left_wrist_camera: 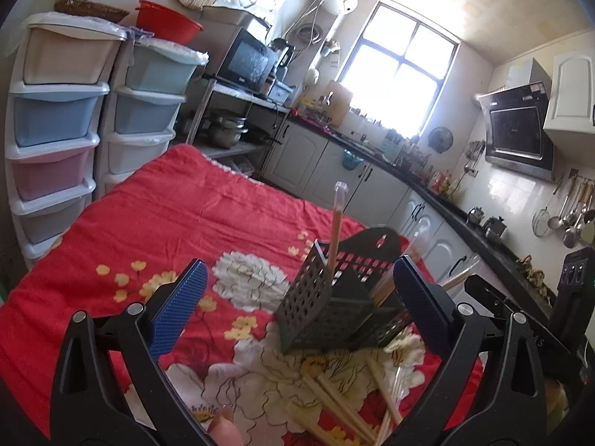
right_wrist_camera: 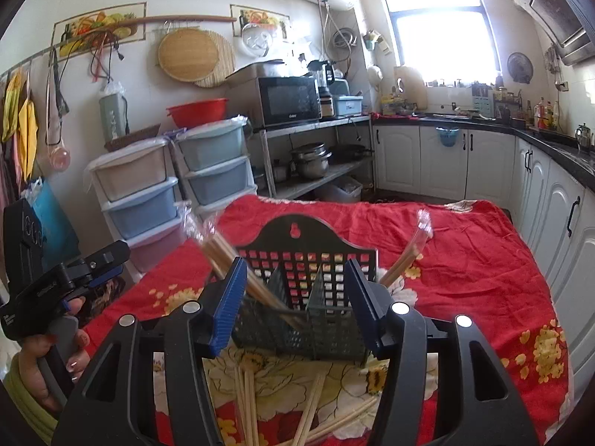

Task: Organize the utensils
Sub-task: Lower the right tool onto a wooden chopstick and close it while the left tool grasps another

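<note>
I see my left gripper [left_wrist_camera: 297, 297] spread wide and my right gripper [right_wrist_camera: 295, 301] apart, both empty, before the black utensil caddy [right_wrist_camera: 308, 297] on the red floral cloth [right_wrist_camera: 465, 278]; no writing is legible.

The cloth [right_wrist_camera: 465, 260] over the table is bright red, printed with large white peonies outlined in black and small yellow blossoms. The utensil holder [right_wrist_camera: 308, 278] is dark grey-black plastic pierced with a grid of square holes. The chopsticks [right_wrist_camera: 308, 412] are pale tan wood. Both the left gripper [left_wrist_camera: 299, 290] and the right gripper [right_wrist_camera: 295, 303] have black frames with blue ribbed pads [right_wrist_camera: 228, 304]. The storage drawers [left_wrist_camera: 55, 119] are pastel: cream, light blue, pink and grey, in white frames. The basin [right_wrist_camera: 197, 111] is red.
</note>
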Demonstrator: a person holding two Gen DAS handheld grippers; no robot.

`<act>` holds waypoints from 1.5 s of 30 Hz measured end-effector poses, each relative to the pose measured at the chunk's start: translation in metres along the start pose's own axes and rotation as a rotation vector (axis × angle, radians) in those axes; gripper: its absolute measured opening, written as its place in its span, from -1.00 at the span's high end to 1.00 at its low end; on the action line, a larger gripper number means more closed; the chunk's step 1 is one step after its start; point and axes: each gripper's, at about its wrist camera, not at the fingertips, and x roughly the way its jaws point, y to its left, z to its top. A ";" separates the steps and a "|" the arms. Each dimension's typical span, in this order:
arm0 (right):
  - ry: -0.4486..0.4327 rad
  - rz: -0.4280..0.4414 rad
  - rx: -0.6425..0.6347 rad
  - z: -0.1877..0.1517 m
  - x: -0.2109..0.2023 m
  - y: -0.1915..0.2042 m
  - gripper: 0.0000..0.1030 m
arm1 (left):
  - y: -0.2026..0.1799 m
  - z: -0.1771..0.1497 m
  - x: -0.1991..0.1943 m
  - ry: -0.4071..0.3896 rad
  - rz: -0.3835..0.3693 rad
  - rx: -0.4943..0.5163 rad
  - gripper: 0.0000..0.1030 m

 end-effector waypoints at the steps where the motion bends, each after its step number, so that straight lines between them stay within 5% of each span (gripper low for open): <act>1: 0.005 0.002 -0.003 -0.001 0.001 0.001 -0.02 | 0.001 -0.003 0.001 0.010 0.005 0.000 -0.79; 32: 0.247 0.000 -0.029 -0.047 0.037 -0.007 -0.02 | 0.005 -0.053 0.032 0.245 0.032 0.002 -0.77; 40: 0.346 -0.009 -0.019 -0.065 0.053 -0.012 0.00 | 0.004 -0.072 0.042 0.343 0.012 -0.018 -0.39; 45: 0.395 0.002 -0.008 -0.074 0.061 -0.015 0.29 | 0.006 -0.084 0.047 0.416 -0.013 -0.051 -0.09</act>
